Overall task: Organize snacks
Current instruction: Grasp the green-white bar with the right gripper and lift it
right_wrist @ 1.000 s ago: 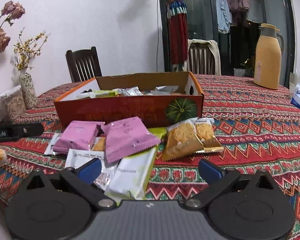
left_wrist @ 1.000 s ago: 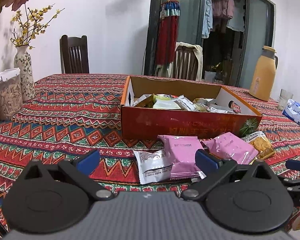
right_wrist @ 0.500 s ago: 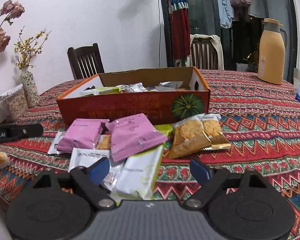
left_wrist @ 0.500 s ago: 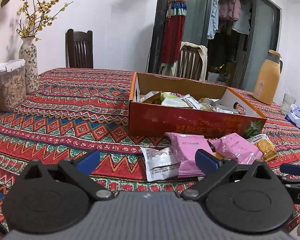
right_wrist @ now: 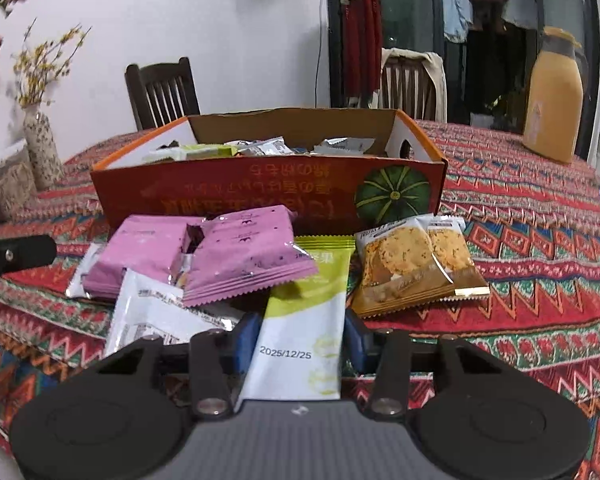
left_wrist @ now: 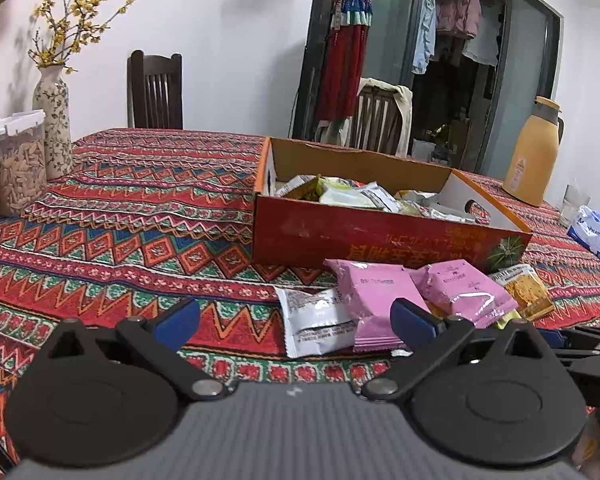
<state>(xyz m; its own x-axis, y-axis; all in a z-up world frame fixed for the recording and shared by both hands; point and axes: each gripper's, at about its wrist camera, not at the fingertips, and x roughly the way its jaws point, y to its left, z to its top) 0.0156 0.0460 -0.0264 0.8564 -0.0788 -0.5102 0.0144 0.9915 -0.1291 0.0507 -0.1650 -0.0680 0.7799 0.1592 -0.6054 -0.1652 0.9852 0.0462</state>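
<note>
Patterned tablecloth — right tool angled down, just closing onto green-white packet; left tool wide, empty.

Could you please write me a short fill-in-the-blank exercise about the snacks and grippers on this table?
1. The right gripper has just been closing around the packet coloured white and ____.
2. The orange box has a green ____ printed on its front.
3. The left gripper hovers with its jaws ____.
4. Two ____ packets lie overlapping in front of the box.

Missing words: green; pumpkin; open; pink
</note>
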